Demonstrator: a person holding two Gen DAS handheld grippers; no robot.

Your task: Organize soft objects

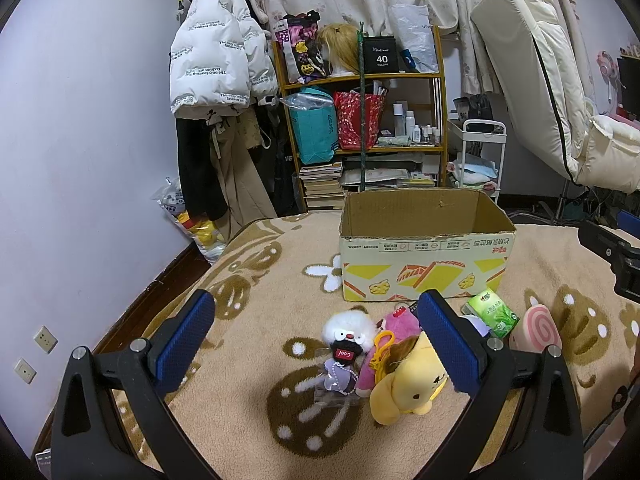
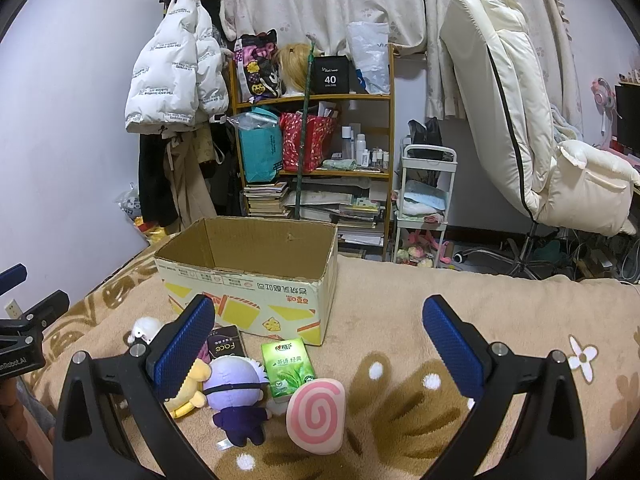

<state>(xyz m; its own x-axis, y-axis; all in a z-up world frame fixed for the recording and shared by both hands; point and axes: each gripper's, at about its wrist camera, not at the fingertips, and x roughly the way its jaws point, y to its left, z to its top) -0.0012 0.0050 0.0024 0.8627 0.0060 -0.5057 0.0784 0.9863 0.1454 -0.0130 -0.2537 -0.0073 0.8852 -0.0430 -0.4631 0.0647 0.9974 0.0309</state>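
Observation:
An open, empty cardboard box (image 1: 426, 264) stands on the beige blanket; it also shows in the right wrist view (image 2: 256, 300). In front of it lie a white fluffy doll (image 1: 347, 340), a pink plush (image 1: 394, 330), a yellow dog plush (image 1: 408, 390), a green tissue pack (image 1: 494, 312) and a pink swirl cushion (image 1: 538, 330). The right wrist view shows a purple-haired doll (image 2: 238, 396), the tissue pack (image 2: 288, 368) and the swirl cushion (image 2: 316, 414). My left gripper (image 1: 320, 344) is open above the white doll. My right gripper (image 2: 320, 348) is open above the cushion.
A wooden shelf (image 1: 360, 120) with bags and books, a coat rack (image 1: 216, 80), a white cart (image 2: 424, 204) and a cream chair (image 2: 520, 120) stand behind the bed. A dark box marked Face (image 2: 226, 346) lies by the cardboard box.

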